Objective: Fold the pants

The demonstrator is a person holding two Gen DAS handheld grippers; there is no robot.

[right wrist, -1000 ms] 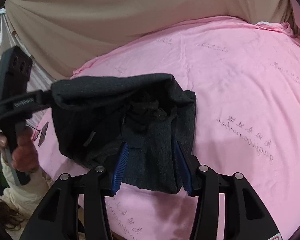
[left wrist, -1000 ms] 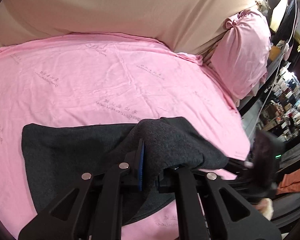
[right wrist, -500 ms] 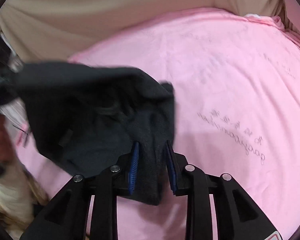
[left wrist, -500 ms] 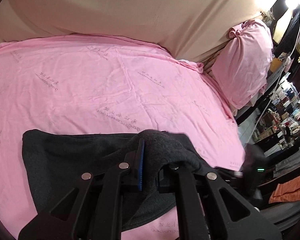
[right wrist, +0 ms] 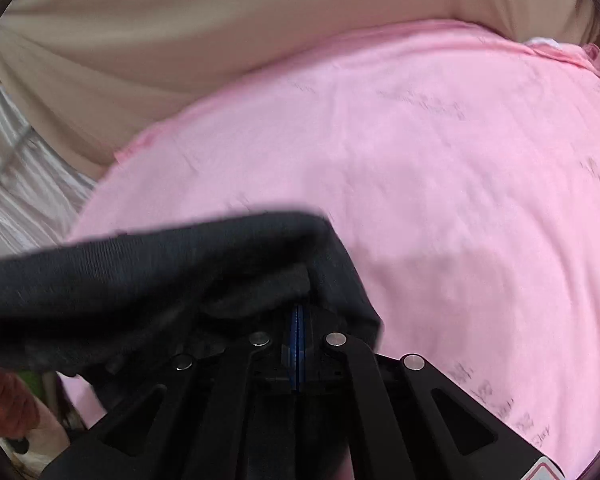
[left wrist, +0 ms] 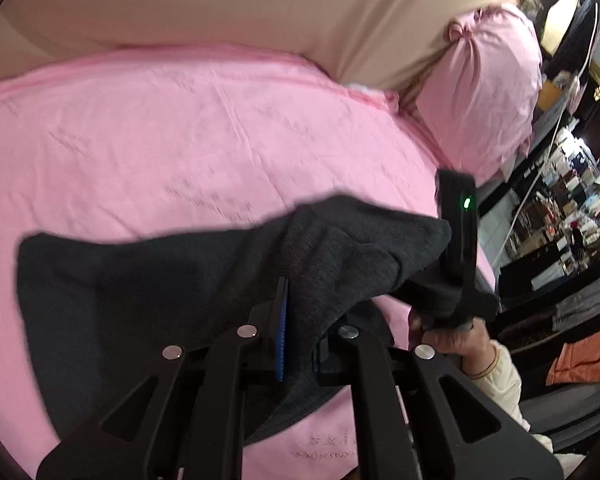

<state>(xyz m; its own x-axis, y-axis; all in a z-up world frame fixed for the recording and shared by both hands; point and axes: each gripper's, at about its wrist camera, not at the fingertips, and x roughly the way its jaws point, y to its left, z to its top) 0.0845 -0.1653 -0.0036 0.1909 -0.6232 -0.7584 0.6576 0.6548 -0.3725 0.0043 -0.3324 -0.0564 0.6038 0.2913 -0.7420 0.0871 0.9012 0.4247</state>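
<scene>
Pink sheet (left wrist: 180,128) fills the bed under a beige drape, and the dark pants (left wrist: 148,280) lie bunched at its near edge. Left gripper (left wrist: 300,332) keeps its clamp on a thick fold. Right gripper (right wrist: 298,320), wide apart a second ago, is now pinched tight on the far edge, and the cloth lifts between them, so the next fold looks ready to carry over.
</scene>
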